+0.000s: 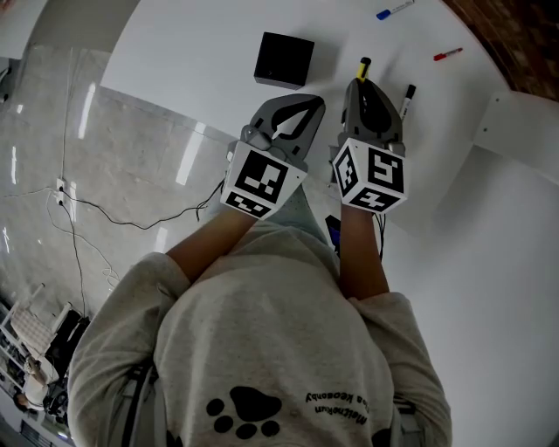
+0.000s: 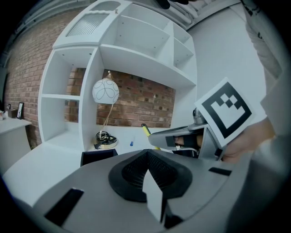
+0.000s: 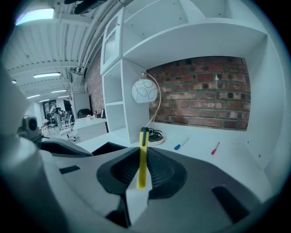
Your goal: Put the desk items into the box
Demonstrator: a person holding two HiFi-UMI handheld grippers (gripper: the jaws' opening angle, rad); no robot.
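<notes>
In the head view the left gripper (image 1: 301, 109) and the right gripper (image 1: 367, 87) sit side by side over the white desk (image 1: 192, 52). The black box (image 1: 284, 59) is just ahead of the left one, a black marker (image 1: 407, 98) is just right of the right one, and a blue marker (image 1: 395, 10) and a red marker (image 1: 448, 54) lie farther ahead on its right. The left gripper view shows its jaws pressed together with nothing between them, the box ahead and slightly left. The right gripper view shows its jaws clamped on a yellow pen (image 3: 143, 145) whose black-capped end pokes past the tips, with the box ahead-left and a lamp (image 3: 144, 91) straight ahead.
</notes>
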